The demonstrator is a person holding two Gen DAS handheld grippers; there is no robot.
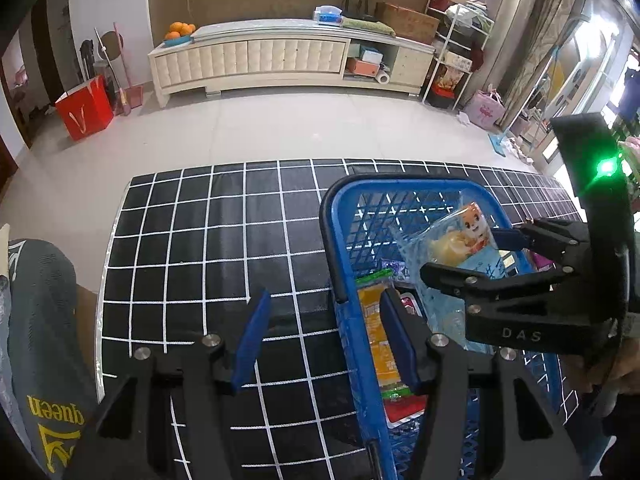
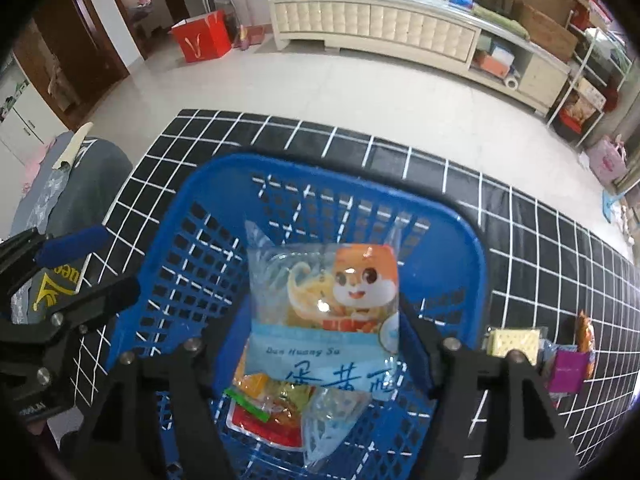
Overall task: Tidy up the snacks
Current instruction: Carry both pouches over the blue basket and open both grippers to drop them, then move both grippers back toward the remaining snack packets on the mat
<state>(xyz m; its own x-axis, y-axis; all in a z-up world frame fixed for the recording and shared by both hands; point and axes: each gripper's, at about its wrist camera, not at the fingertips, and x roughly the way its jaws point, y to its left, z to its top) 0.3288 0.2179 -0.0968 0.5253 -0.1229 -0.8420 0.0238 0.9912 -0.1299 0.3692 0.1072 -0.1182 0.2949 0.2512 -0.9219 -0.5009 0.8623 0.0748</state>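
Observation:
A blue plastic basket (image 1: 344, 216) (image 2: 208, 184) stands on the black grid tablecloth (image 1: 224, 240). My right gripper (image 2: 320, 344) (image 1: 480, 256) is shut on a light-blue snack bag with an orange fox (image 2: 324, 312) (image 1: 460, 240) and holds it over the basket. Inside lie an orange packet (image 1: 376, 332) and a red packet (image 2: 260, 420). My left gripper (image 1: 320, 332) is open and empty, straddling the basket's left rim.
More snacks lie on the cloth right of the basket: a cracker pack (image 2: 514, 342), a purple packet (image 2: 568, 368) and an orange one (image 2: 585, 332). A grey garment (image 1: 36, 320) lies at the table's left. A cream cabinet (image 1: 280, 56) stands beyond the floor.

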